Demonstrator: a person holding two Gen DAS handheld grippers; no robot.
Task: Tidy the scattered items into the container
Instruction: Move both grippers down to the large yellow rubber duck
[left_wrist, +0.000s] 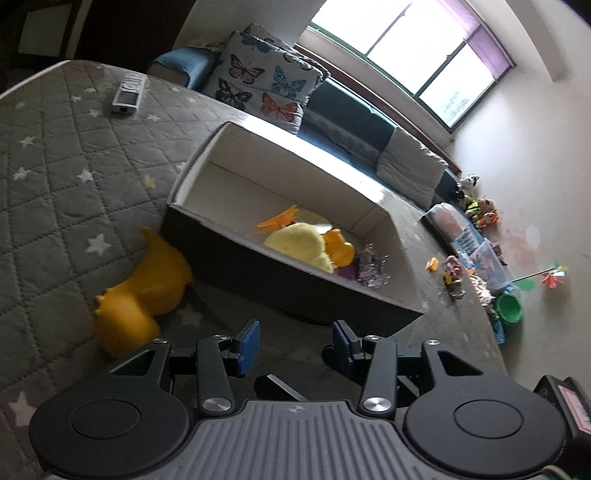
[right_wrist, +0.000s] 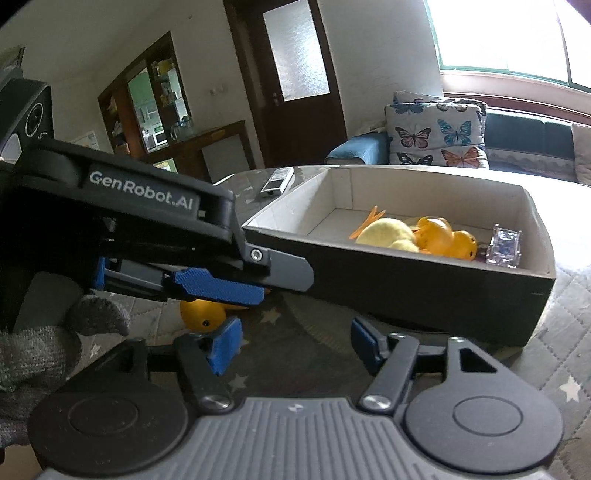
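The left gripper has its fingers spread wide with nothing between them, hovering over the grey star-quilted tabletop. Just to its left lies a yellow toy, close beside the dark outer wall of the box. The right gripper is likewise spread wide and empty, facing the box. Inside lie a pale plush toy, orange toys and a clear sparkly piece. A remote lies well apart.

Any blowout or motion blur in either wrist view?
Left wrist: window blown out, yellow toy beside the box smeared, strong fisheye bend. Right wrist: window clipped white, glare on the box's far rim, left claw sharp in the foreground.
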